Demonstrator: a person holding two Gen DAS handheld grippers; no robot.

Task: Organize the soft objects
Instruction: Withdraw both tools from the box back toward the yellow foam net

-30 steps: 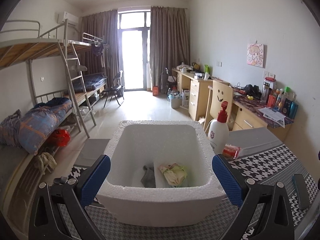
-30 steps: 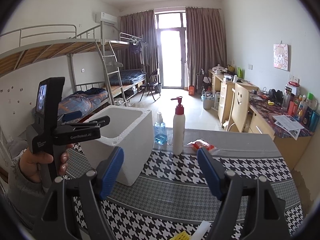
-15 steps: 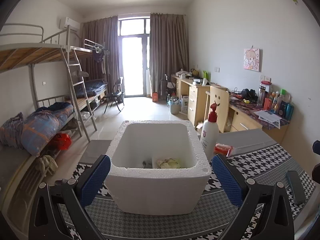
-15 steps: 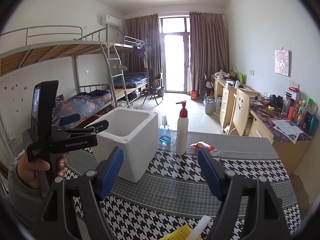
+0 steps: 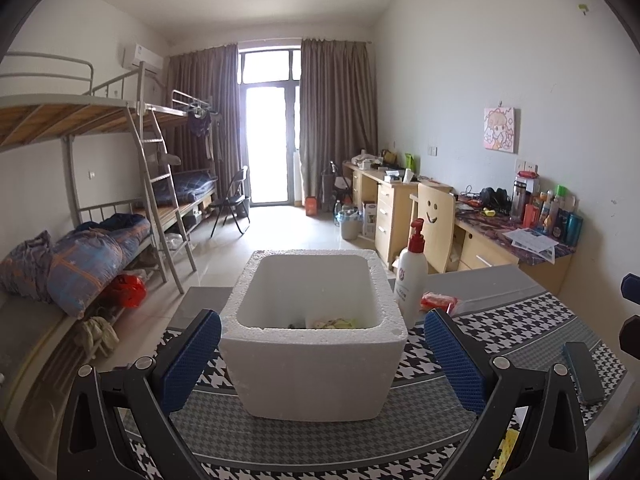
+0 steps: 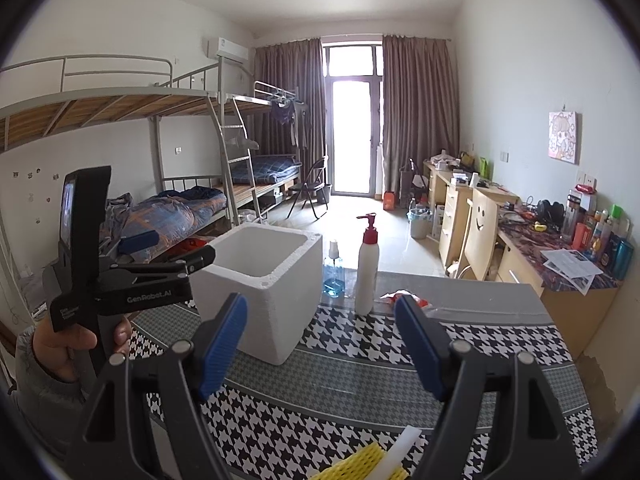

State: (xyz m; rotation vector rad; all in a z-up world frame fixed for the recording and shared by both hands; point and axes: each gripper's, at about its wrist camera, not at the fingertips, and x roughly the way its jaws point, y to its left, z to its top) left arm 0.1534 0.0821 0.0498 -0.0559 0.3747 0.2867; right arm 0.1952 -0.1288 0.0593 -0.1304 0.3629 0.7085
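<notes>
A white foam box (image 5: 316,336) stands on the houndstooth tablecloth (image 5: 500,332); soft cloth items (image 5: 332,323) peek over its near rim. My left gripper (image 5: 320,356) is open, its blue pads apart on either side of the box without touching it. In the right wrist view the box (image 6: 260,280) is at left, with a hand holding the left gripper (image 6: 172,256) beside it. My right gripper (image 6: 320,348) is open and empty above the cloth. A yellow mesh foam sleeve (image 6: 360,460) with a white piece lies at the near edge below it.
A white pump bottle (image 6: 368,268), a blue spray bottle (image 6: 333,276) and a red packet (image 6: 404,298) stand behind the box. A dark flat object (image 5: 582,372) lies at the table's right. Bunk beds (image 6: 120,120) line the left wall, cluttered desks (image 6: 560,248) the right.
Both grippers have drawn back and risen a little from the box; its contents are now mostly hidden behind the near rim, and the yellow sleeve has come into the right view.
</notes>
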